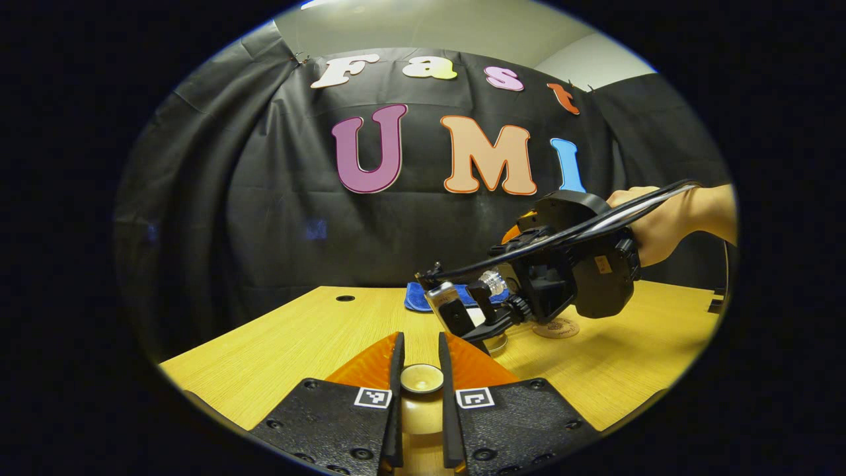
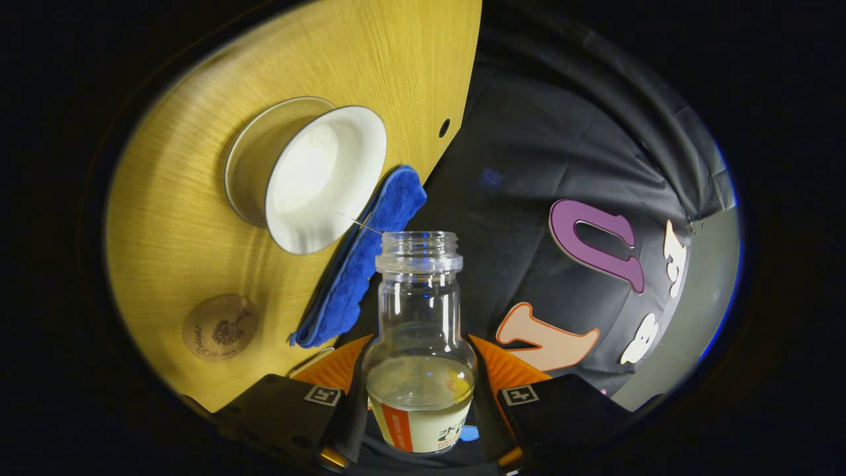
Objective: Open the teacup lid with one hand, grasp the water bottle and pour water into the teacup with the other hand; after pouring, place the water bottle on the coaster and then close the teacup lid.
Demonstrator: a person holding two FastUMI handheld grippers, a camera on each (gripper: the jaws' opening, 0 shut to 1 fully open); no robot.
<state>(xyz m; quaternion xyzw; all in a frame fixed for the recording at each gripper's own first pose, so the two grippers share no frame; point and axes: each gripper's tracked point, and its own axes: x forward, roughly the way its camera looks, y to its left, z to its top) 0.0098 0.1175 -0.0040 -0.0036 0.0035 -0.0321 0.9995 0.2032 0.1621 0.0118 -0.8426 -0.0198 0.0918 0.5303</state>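
My left gripper (image 1: 421, 357) is shut on the knob of the teacup lid (image 1: 422, 379), held low above the near part of the wooden table (image 1: 277, 344). My right gripper (image 2: 420, 357) is shut on the clear water bottle (image 2: 418, 297), which is uncapped and tipped with its mouth toward the open white teacup (image 2: 324, 178) on its saucer. A thin thread of water seems to run from the mouth to the cup. A little water lies in the bottle. In the left gripper view a hand holds the right gripper (image 1: 466, 301) over the teacup (image 1: 497, 342), mostly hiding it.
A round coaster (image 2: 220, 327) lies on the table beside the teacup, bare; in the left gripper view the coaster (image 1: 556, 327) lies under the right gripper. A folded blue cloth (image 2: 360, 264) lies behind the cup. A small hole (image 1: 344, 298) marks the table's far side.
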